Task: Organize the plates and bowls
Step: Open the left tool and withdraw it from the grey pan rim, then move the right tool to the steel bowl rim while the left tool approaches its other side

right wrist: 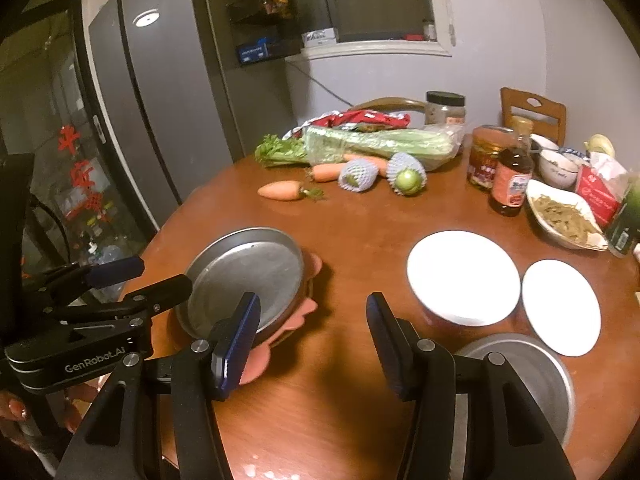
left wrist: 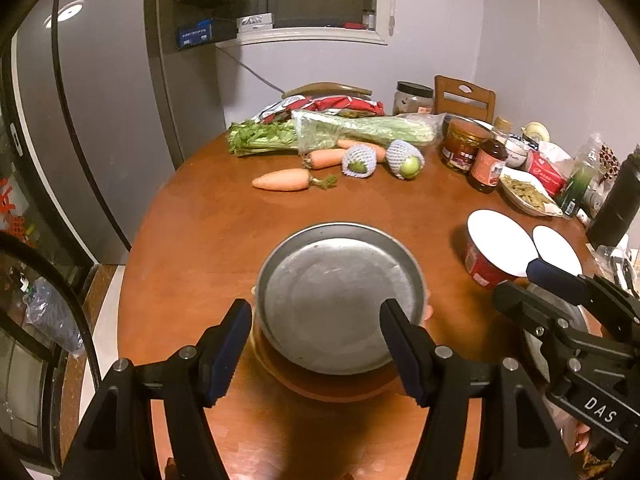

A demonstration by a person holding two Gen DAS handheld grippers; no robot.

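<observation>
Plates and bowls: spread over the near half of the table [left wrist: 208,216], none held.

- Metal plate [left wrist: 340,300]: stacked on a pink plate [right wrist: 310,310], lower centre of the left wrist view, lower left of the right wrist view.
- White bowl [right wrist: 460,276], red outside: right of centre, upright, just beside a small white plate [right wrist: 560,308].
- Second metal plate [right wrist: 536,372]: lower right, partly hidden behind the right gripper's finger.

Left gripper [left wrist: 316,308]: jaws apart, framing the metal plate from above and in front; no pad seen pressing on the rim. Seen from the right wrist view at far left, tips just short of that plate's edge.

Right gripper [right wrist: 313,300]: jaws apart over bare wood between the stack and the white bowl, nothing between them.

Step in hand, as a judgement: between placements, with one metal plate set on the pink one and both tools free. Looks like gathering like with like into one pile.

Next move, probably: reach with the right gripper to the second metal plate at lower right, pinch its thin rim, lift it level, carry it left and lower it squarely onto the stack. Calls for a firm bite on smooth metal and a clear path past the white bowl. Needs the left gripper out of the way first.
</observation>
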